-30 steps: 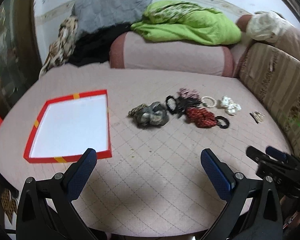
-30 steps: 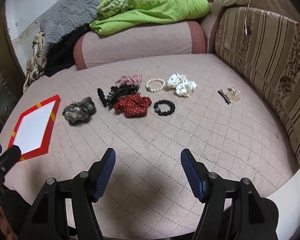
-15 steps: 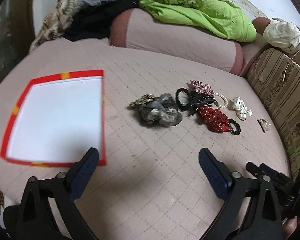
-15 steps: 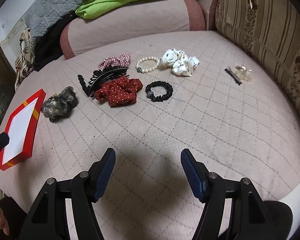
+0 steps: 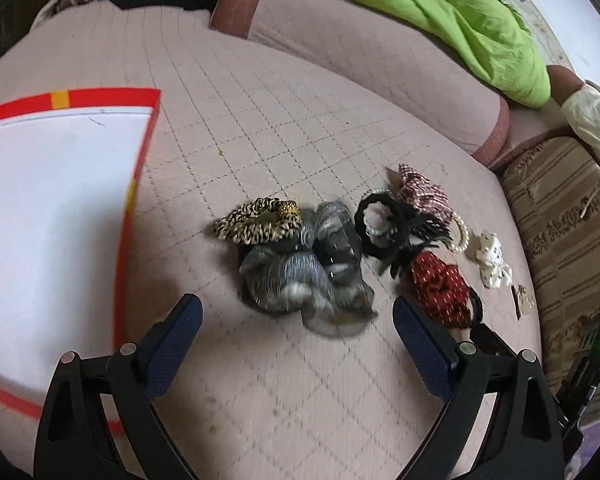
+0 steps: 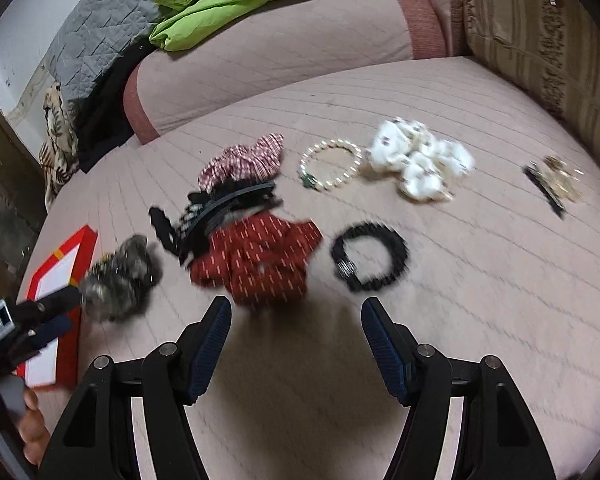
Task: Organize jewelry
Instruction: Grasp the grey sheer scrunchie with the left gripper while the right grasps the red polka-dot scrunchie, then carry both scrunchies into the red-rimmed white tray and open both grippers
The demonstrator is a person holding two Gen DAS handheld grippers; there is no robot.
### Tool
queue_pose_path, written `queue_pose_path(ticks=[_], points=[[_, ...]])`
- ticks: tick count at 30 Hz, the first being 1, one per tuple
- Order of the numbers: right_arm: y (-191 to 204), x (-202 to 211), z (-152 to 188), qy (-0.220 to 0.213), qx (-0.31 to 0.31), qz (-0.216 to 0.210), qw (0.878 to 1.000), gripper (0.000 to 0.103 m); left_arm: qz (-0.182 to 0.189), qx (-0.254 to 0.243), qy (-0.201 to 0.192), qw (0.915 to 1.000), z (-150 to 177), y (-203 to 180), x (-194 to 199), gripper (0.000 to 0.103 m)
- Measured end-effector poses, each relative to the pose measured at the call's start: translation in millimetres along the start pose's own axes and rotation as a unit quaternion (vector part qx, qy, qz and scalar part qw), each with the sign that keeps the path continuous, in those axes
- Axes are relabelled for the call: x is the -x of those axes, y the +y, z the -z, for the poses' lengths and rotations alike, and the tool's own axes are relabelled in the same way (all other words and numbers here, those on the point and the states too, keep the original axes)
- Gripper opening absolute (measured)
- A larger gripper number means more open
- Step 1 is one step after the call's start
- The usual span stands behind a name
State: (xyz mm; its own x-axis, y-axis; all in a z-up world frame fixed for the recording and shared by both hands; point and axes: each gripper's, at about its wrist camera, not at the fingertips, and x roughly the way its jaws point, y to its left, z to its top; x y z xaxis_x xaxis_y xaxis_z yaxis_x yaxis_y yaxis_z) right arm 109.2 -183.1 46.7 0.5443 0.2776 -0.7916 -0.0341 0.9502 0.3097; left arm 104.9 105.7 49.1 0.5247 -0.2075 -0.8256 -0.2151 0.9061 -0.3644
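Both tools have moved closer — the left tool (image 5: 296, 320), wide apart, by the gray scrunchie (image 5: 300, 272), the right tool (image 6: 296, 320), wide apart, by the red scrunchie (image 6: 256, 256).

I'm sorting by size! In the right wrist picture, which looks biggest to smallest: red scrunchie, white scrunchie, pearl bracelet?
1. red scrunchie, though it lies nearest the camera.
2. white scrunchie.
3. pearl bracelet.

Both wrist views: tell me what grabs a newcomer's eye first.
A cluster of hair accessories on the pink quilted bed, led by the red dotted scrunchie near its centre. At the left lies the red-rimmed box, its white inside bare. Both claws, left claw and right claw, hang open.
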Motion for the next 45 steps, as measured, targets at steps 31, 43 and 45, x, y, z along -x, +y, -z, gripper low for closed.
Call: queue_pose_path(ticks=[31,43,45], points=[[56.6,83.4,26.1,-0.048,0.079,-0.031,0.995,0.009,-0.067,-0.297,-0.115,0.9457,91.8,-55.4,144.2,0.017],[117.9,109.2,35.5,-0.049,0.135,-0.082,0.986,0.009,-0.068,-0.148,-0.135,0.9774,45.2,45.3,187.6,0.018],[132.5,104.9,36.8,-0.042,0.146,-0.092,0.984,0.009,-0.075,-0.116,-0.135,0.9811,36.4,70.4,189.8,0.018]])
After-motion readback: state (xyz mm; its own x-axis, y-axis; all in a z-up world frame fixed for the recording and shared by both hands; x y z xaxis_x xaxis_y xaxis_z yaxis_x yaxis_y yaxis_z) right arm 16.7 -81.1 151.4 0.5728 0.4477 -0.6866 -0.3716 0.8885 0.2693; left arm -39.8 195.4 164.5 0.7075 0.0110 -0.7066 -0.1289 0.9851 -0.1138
